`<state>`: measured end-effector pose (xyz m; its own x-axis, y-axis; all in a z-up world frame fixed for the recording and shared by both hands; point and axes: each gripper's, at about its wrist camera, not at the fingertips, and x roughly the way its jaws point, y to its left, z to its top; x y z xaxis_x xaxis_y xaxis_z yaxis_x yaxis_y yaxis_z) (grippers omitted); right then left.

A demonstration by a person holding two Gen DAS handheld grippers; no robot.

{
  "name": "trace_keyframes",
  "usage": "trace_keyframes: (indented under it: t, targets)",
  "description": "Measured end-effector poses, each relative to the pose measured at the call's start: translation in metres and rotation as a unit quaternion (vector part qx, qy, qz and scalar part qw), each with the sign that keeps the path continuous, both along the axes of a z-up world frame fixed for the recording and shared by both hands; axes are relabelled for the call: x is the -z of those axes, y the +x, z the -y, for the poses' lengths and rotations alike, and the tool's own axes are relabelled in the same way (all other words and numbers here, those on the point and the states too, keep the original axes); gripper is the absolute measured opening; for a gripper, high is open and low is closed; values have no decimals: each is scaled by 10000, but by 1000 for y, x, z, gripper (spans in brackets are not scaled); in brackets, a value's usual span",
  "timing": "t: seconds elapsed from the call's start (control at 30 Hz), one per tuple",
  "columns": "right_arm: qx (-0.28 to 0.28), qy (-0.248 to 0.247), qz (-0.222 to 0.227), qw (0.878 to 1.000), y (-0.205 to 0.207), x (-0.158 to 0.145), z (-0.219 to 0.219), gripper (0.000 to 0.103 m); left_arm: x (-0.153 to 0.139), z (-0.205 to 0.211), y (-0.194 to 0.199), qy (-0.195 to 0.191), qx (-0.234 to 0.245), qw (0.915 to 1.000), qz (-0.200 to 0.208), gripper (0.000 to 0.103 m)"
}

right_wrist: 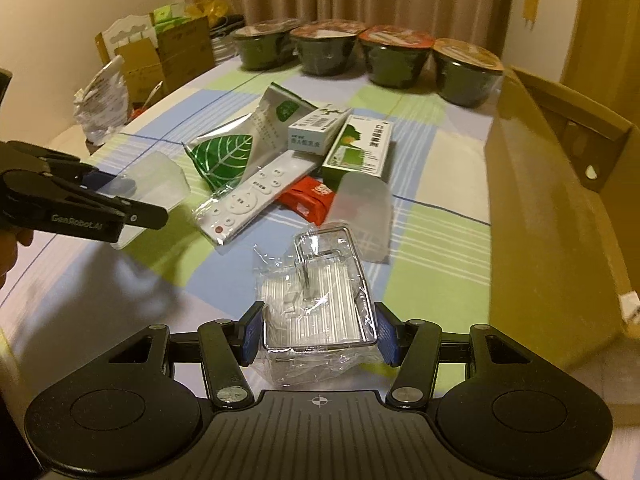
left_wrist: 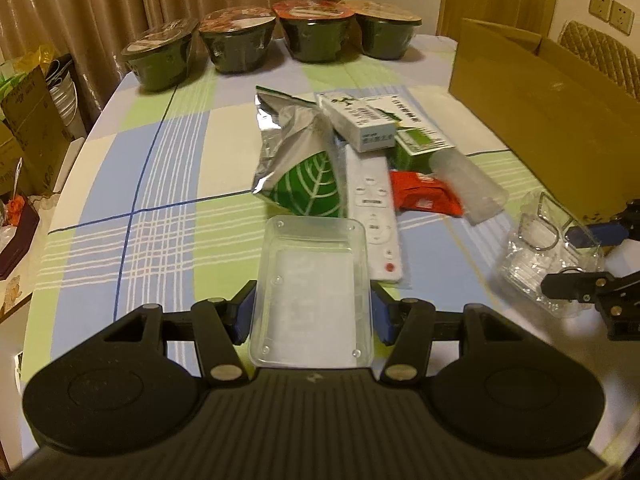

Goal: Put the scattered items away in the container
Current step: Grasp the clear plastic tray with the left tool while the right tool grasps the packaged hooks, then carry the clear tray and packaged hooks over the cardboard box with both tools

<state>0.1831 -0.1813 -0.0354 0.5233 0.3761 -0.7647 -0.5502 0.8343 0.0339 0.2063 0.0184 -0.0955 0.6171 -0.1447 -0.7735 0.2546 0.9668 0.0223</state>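
Two views. In the left wrist view, the left claw [left_wrist: 311,312] grips a clear plastic tray [left_wrist: 312,284] between its blue pads, jaws set wide against the tray's long sides, held just above the checked table [left_wrist: 160,184]. Beyond lie a foil pouch [left_wrist: 296,160] with a green leaf print, a white remote [left_wrist: 374,216], a white box [left_wrist: 360,122] and a green box [left_wrist: 420,146] whose print is too blurred to read, a red packet [left_wrist: 424,196] and a frosted lid [left_wrist: 468,180]. The cardboard box [left_wrist: 540,112] stands open at right. Four sealed noodle bowls [left_wrist: 276,40] line the far edge.

In the right wrist view, the right claw [right_wrist: 319,334] clamps a clear hard case in crinkled wrap [right_wrist: 320,300], jaws wide on its sides. The left claw [right_wrist: 128,200], at left, reads "GenRobot.AI" on its arm. The cardboard box [right_wrist: 548,208] stands just right of the case.
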Motion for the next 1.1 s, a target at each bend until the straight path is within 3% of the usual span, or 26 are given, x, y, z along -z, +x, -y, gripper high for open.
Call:
trace_keyframes:
  t: [0.4,0.77,1.1]
  targets:
    - [355,267,406,9982,-22,-47,26,58,-38,49,-23,-136,447,9987,181,52]
    - [1202,531,997,9863,-7,-114,102,58,-95,123,-21,-453,944,9928,578,52]
    - [1947,478,1255,9716,6,-132,175,58,-117,204,-10,-795,1360,9854,642,52]
